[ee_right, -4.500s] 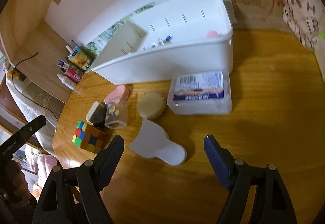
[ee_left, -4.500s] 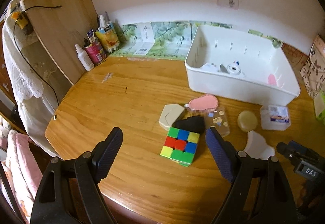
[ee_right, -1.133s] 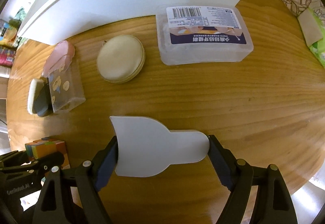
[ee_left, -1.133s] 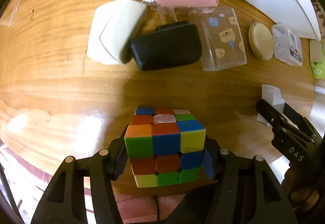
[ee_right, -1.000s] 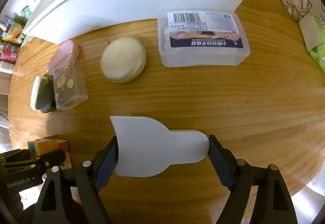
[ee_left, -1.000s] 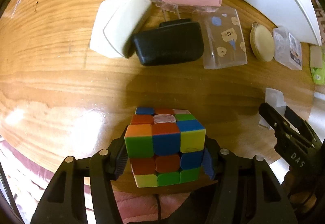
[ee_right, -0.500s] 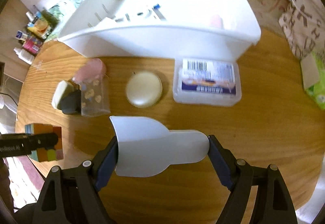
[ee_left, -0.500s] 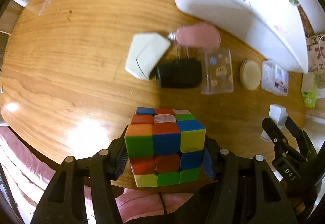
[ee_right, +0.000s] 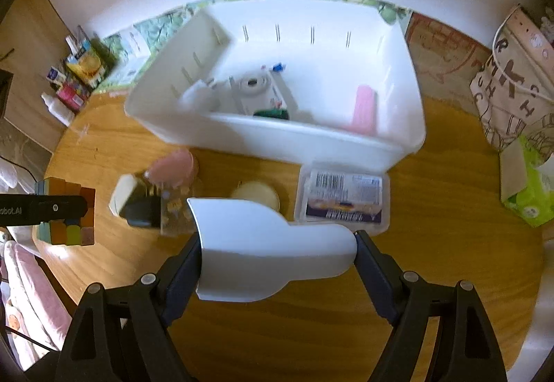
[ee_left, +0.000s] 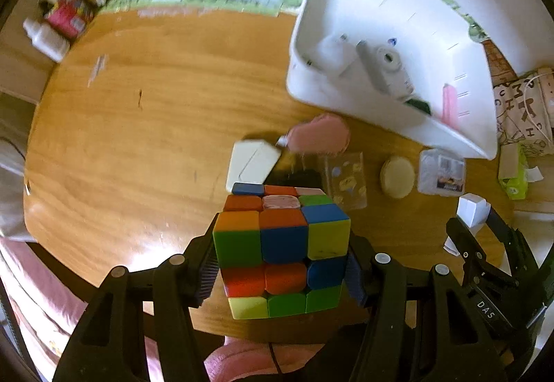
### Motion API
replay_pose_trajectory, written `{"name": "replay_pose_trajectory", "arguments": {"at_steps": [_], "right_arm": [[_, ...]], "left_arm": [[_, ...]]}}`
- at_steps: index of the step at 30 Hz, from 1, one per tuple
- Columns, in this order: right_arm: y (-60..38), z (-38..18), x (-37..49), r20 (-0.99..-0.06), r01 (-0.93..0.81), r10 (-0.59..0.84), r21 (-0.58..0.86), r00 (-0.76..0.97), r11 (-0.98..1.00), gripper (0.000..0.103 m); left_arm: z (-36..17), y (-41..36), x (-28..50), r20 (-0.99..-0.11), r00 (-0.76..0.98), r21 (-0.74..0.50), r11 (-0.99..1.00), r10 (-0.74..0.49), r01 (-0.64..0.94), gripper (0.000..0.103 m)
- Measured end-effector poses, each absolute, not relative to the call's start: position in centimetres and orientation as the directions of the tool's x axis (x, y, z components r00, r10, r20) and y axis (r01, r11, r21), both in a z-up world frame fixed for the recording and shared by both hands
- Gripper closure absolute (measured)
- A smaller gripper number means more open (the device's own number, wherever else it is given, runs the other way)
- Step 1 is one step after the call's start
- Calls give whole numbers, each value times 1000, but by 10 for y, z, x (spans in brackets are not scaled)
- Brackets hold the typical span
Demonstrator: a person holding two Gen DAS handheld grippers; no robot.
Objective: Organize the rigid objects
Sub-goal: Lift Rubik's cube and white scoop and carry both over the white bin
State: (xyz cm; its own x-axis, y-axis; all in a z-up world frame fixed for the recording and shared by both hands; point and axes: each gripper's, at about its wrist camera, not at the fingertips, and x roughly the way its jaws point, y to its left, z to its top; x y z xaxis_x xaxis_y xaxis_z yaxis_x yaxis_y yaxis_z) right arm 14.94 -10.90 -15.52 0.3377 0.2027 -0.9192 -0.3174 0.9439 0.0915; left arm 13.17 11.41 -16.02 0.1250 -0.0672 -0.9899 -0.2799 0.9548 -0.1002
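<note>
Both of your hands have come up off the wooden table point(ee_left: 114, 125) since a second ago, and where the white bin point(ee_right: 405, 143) showed mostly its front wall, you now look down into it, with a few small items on its floor. You are in the carry step: two pieces lifted, neither delivered yet. Your left gripper point(ee_left: 280, 264) is clamped on the colour cube point(ee_left: 282, 254), a pad flat on each side face, the cube square between the fingers and clear of the table. Your right gripper point(ee_right: 277, 255) pinches the white scoop-shaped piece point(ee_right: 266, 247) across its length, one pad on the wide end, the other on the narrow rounded end. Next, I judge, carry both over the bin's near wall, lower them inside and let go. On the table the pink case point(ee_left: 320, 138), black case point(ee_right: 143, 210), round tin point(ee_left: 397, 176) and labelled clear box point(ee_right: 342, 196) wait in front of the bin
</note>
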Motion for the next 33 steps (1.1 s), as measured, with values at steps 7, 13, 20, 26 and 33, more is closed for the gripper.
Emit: {"name": "replay_pose_trajectory", "arguments": {"at_steps": [7,13,20,26,33], "right_arm": [[-112,-132,162,-884,-307,215,87,414,948,19],[-116,-118,168,-855,-302,211,68,474,951,19],[-122,-115,176,-817,-273,223,84,532,958,19],[-125,-113,183,-764,-268,234,82,601,960,19],[-129,-115,192,-703,-263,230,63,673,963,19]], "left_arm": [[-140,104,146,-979,192,-106,969,-62,-224,43],[-121,99,157,-956,283,-135,972,-78,-191,43],[-103,92,161,-908,408,-162,978,-96,-131,43],[-98,86,169,-857,501,-189,978,-119,-90,43],[-98,79,175,-767,626,-212,976,-137,-46,43]]}}
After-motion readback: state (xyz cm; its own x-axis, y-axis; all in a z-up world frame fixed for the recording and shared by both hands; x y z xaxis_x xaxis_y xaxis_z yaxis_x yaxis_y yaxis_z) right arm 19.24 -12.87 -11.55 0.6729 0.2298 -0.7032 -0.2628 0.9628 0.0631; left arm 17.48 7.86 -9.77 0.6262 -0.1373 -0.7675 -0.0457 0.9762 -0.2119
